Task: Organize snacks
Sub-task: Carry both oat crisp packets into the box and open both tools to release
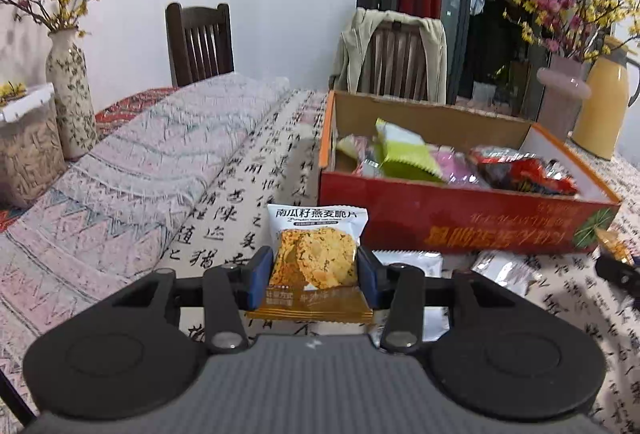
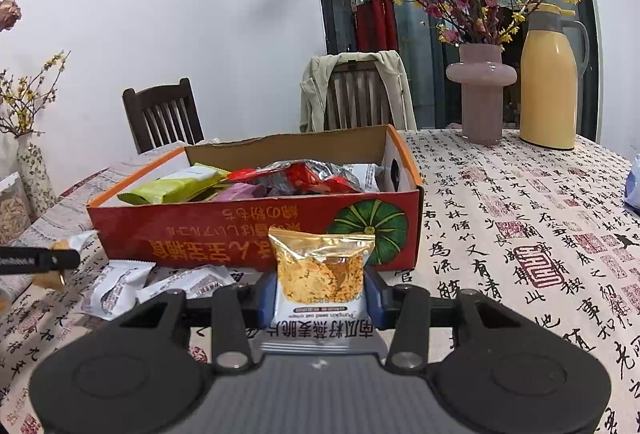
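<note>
Before the red box (image 1: 460, 222), the left gripper (image 1: 315, 270) clamps a cracker packet (image 1: 316, 254) between its blue pads (image 1: 259, 276). This packet stands upright, white end up and orange end down, clear of the tablecloth (image 1: 248, 169) and in front of the box's near left corner. Both pads press its sides.

The right gripper (image 2: 320, 296) is closed on a second cracker packet (image 2: 320, 274) of the same kind. That packet is inverted, gold end up and white printed end down, and sits in front of the box (image 2: 256, 226) wall, over the green pumpkin print (image 2: 372, 230) near the box's right corner.

The box is open at the top and rests on the tablecloth. Inside it lie a green packet (image 2: 176, 187), a pink packet (image 2: 236, 191), red foil packets (image 2: 304, 175) and a white packet (image 2: 366, 175).

Outside the box, against its near wall, several white packets (image 2: 120, 286) lie flat on the cloth. From the left wrist view, one white packet (image 1: 408, 260) lies below the box's front wall, beside the held packet.

Behind the box stand two chairs (image 2: 160, 113), one draped with a jacket (image 2: 356, 89). Right of the box, at the table's far edge, stand a pink vase (image 2: 480, 93) with flowering branches and a yellow jug (image 2: 552, 77). Left of the box stands a patterned vase (image 1: 70, 89).
</note>
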{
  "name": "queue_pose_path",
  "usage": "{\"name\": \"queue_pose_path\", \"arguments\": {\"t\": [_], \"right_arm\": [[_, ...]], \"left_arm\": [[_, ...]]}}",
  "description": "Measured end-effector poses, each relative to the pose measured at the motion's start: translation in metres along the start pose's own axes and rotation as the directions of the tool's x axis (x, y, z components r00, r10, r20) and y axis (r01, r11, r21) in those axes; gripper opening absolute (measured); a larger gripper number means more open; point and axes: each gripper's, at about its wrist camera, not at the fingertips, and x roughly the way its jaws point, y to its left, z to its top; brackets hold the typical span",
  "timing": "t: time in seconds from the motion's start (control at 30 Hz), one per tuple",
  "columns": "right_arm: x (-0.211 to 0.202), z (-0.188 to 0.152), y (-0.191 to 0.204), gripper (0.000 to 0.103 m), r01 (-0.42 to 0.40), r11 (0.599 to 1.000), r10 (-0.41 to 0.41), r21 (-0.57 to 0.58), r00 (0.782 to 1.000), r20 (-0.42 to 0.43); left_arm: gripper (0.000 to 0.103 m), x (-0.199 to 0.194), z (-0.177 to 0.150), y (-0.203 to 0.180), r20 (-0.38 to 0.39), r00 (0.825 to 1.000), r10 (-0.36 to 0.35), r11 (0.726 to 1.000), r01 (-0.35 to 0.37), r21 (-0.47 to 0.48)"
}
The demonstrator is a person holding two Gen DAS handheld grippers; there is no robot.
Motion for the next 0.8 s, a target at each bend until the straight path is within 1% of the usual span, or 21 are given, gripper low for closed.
{"name": "queue_pose_path", "arguments": {"t": [0.2, 0.33, 0.6, 0.7, 0.8], "right_arm": [[-0.004, 0.000, 0.004, 0.043, 0.006, 1.000, -0.006, -0.013, 1.000, 0.024], [-0.012, 0.005, 0.010, 0.043, 0.016, 0.999, -0.014, -0.038, 0.998, 0.056], [-0.031, 0.034, 0.019, 0.043, 0.011, 0.998, -0.003, -0.057, 0.991, 0.132], [-0.032, 0.047, 0.022, 0.043, 0.014, 0.998, -0.004, -0.065, 0.988, 0.156], [-0.029, 0.059, 0.024, 0.043, 0.019, 0.997, -0.008, -0.072, 0.987, 0.162]], "left_arm": [[0.046, -0.022, 0.005, -0.012, 0.048, 0.998, -0.036, 0.999, 0.036, 0.001], [0.046, -0.032, 0.011, -0.020, 0.072, 0.996, -0.053, 0.999, 0.052, 0.006], [0.046, -0.043, 0.030, -0.036, 0.115, 0.990, -0.082, 0.997, 0.080, 0.020], [0.046, -0.044, 0.038, -0.043, 0.126, 0.987, -0.098, 0.995, 0.097, 0.017], [0.046, -0.043, 0.047, -0.051, 0.139, 0.984, -0.116, 0.993, 0.114, 0.022]]}}
